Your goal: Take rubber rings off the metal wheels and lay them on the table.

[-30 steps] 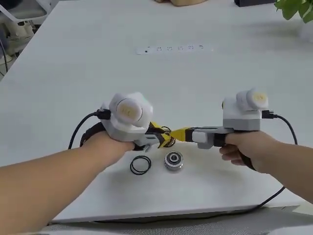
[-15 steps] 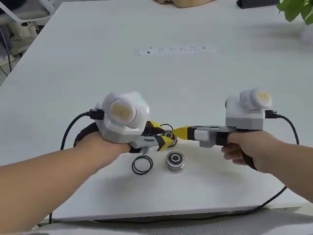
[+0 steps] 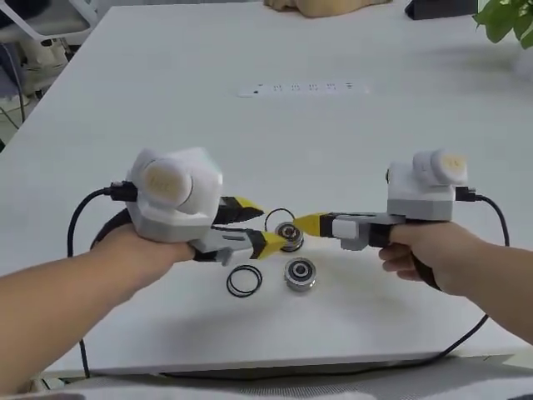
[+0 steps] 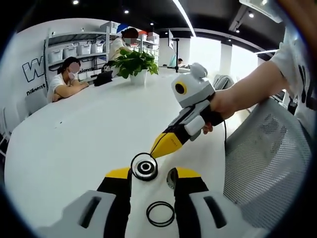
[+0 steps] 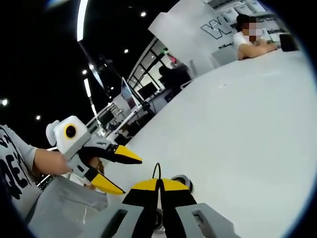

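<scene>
Your right gripper (image 3: pixel 306 225) pinches a rubber ring (image 5: pixel 157 171) beside a metal wheel (image 3: pixel 290 236); your left gripper (image 3: pixel 260 225) gapes wide (two rings (image 3: pixel 230 283) lie on the counter (image 3: pixel 333 133)).

**Tally at the bench**

Two metal wheels: lower wheel (image 3: pixel 298 272) and upper wheel (image 3: pixel 289 235). Three rubber rings, as far as can be told: two overlapping flat rings (image 3: pixel 231 282) and one thin ring (image 3: pixel 279 211). Two grippers: left gripper (image 3: pixel 265 223) and right gripper (image 3: pixel 301 225). One power strip (image 3: pixel 301 87). One potted plant (image 3: pixel 504 15). Two seated people (image 4: pixel 67 82).
</scene>
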Available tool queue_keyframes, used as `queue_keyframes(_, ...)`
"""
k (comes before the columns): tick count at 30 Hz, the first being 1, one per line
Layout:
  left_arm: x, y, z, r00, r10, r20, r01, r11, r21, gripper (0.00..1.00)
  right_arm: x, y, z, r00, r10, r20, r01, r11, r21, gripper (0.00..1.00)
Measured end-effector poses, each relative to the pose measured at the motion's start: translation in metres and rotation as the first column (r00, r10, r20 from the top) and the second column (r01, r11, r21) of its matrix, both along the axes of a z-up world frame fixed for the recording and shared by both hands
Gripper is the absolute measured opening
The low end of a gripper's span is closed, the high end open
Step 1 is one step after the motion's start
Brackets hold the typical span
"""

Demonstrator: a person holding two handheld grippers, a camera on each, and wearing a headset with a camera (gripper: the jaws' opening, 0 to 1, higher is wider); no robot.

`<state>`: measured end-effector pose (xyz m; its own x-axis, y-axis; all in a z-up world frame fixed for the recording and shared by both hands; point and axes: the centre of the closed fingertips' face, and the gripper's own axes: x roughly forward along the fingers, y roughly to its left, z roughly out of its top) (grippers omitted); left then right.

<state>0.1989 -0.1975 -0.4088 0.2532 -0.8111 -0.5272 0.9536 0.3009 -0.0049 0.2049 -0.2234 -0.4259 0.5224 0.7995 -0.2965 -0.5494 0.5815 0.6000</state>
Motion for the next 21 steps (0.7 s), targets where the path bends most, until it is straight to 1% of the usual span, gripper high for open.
queue_keyframes(6, -0.003, 0.015, 0.010, 1.000, 0.025, -0.006, -0.026, 0.999, -0.022, 0.33, -0.004, 0.008, 0.004, 1.000, 0.025, 0.005, -0.025, 1.000, 0.004, 0.00)
queue_keyframes(10, -0.008, 0.025, 0.015, 0.999, 0.035, -0.001, -0.035, 0.999, -0.027, 0.35, -0.007, 0.012, 0.006, 0.999, 0.036, 0.006, -0.036, 0.999, 0.007, 0.00)
queue_keyframes(12, -0.007, 0.032, 0.015, 0.999, 0.038, -0.001, -0.038, 0.999, -0.029, 0.35, -0.009, 0.015, 0.007, 0.999, 0.043, 0.007, -0.043, 0.999, 0.008, 0.00)
queue_keyframes(17, -0.014, 0.045, 0.017, 0.999, 0.053, -0.006, -0.054, 0.998, -0.033, 0.36, -0.014, 0.023, 0.007, 0.998, 0.070, 0.007, -0.070, 0.998, -0.004, 0.00)
queue_keyframes(20, -0.016, 0.054, 0.016, 0.998, 0.065, -0.004, -0.065, 0.998, -0.026, 0.37, -0.017, 0.028, 0.006, 0.996, 0.091, 0.004, -0.091, 0.996, -0.012, 0.00)
queue_keyframes(21, -0.017, 0.057, 0.015, 0.998, 0.070, -0.009, -0.070, 0.997, -0.024, 0.38, -0.019, 0.031, 0.005, 0.995, 0.100, 0.003, -0.100, 0.995, -0.015, 0.00)
